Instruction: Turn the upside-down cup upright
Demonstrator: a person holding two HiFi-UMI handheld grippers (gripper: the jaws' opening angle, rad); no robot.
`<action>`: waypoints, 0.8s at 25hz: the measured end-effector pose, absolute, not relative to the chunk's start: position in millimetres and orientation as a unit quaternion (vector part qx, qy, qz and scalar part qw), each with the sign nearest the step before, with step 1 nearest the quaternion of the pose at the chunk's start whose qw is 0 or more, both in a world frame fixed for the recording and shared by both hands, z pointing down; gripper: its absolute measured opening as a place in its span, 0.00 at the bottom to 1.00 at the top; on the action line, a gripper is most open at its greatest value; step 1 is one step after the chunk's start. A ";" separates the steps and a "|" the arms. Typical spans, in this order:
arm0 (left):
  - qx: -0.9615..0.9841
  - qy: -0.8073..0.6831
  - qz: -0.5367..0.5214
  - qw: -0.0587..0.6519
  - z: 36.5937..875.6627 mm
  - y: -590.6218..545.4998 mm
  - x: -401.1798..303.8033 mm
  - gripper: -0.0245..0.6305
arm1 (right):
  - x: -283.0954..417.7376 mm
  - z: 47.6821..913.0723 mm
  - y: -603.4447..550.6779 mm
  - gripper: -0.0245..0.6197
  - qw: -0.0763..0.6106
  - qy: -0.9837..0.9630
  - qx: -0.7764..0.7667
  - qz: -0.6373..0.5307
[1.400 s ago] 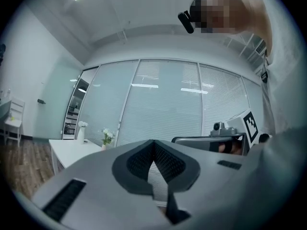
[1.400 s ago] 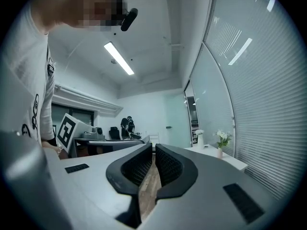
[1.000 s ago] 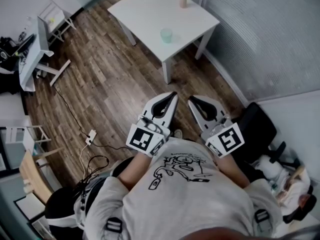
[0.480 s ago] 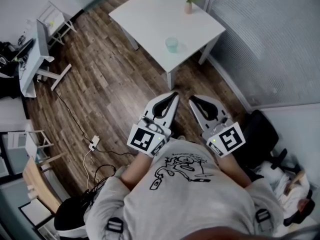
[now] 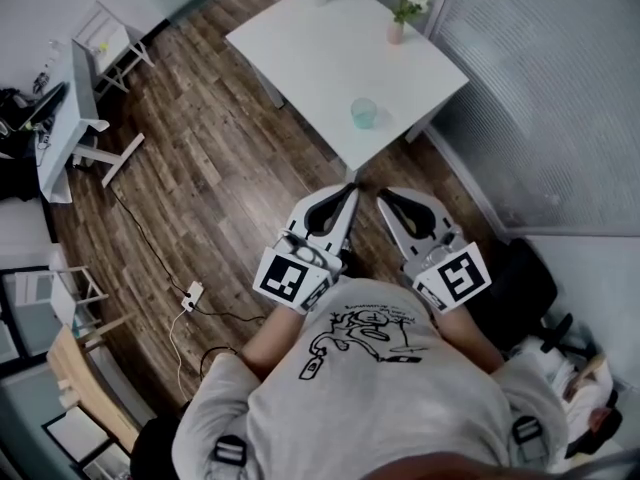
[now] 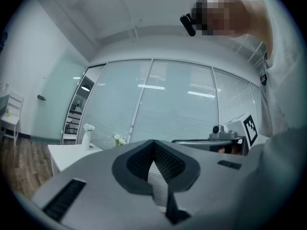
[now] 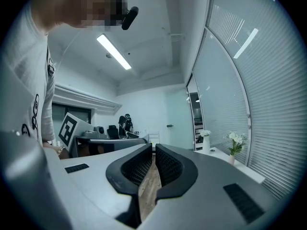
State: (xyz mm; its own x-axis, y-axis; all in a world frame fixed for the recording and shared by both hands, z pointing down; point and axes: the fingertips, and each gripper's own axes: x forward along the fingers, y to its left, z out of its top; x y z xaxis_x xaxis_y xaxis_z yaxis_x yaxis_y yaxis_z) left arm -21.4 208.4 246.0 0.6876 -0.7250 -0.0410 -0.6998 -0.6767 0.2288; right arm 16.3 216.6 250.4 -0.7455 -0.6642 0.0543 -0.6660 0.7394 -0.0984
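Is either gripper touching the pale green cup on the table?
No: left gripper and right gripper are well apart from the pale green cup.

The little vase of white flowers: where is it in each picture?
Head view: flower vase at top, right of centre, on the white table.
Left gripper view: flower vase low left of centre, on the table.
Right gripper view: flower vase at right, on the table.
Shared landmark: the white table.
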 end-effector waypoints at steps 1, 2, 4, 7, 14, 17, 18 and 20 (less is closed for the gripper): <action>0.913 -0.391 -0.065 0.097 245.2 202.5 -26.9 0.04 | 11.2 250.3 210.4 0.11 0.009 -0.933 0.356 0.055; 0.913 -0.391 -0.066 0.097 244.8 196.8 -32.1 0.04 | 6.2 250.2 204.3 0.11 0.010 -0.933 0.357 0.054; 0.913 -0.391 -0.065 0.098 245.4 186.5 -41.7 0.04 | -3.4 250.2 193.0 0.11 0.011 -0.932 0.357 0.053; 0.914 -0.387 -0.063 0.101 248.2 171.9 -53.5 0.04 | -15.7 251.2 177.4 0.11 0.012 -0.931 0.360 0.053; 0.919 -0.373 -0.064 0.106 254.8 144.8 -69.3 0.04 | -30.7 259.0 151.5 0.11 0.017 -0.924 0.377 0.055; 0.921 -0.368 -0.063 0.109 257.3 134.6 -70.7 0.04 | -33.2 261.0 143.0 0.11 0.020 -0.923 0.380 0.057; 0.922 -0.366 -0.063 0.109 257.3 131.7 -70.4 0.04 | -33.2 261.8 140.5 0.11 0.021 -0.922 0.381 0.059; 0.923 -0.363 -0.063 0.109 258.0 127.5 -69.3 0.04 | -32.3 263.5 136.5 0.11 0.022 -0.921 0.384 0.063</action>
State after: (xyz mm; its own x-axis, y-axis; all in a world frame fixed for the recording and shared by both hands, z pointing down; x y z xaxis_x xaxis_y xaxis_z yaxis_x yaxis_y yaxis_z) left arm -69.3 127.5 258.0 0.7278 -0.6847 -0.0370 -0.6574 -0.7121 0.2463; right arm -32.3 136.5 263.5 -0.7038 -0.7048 0.0891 -0.7103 0.6969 -0.0985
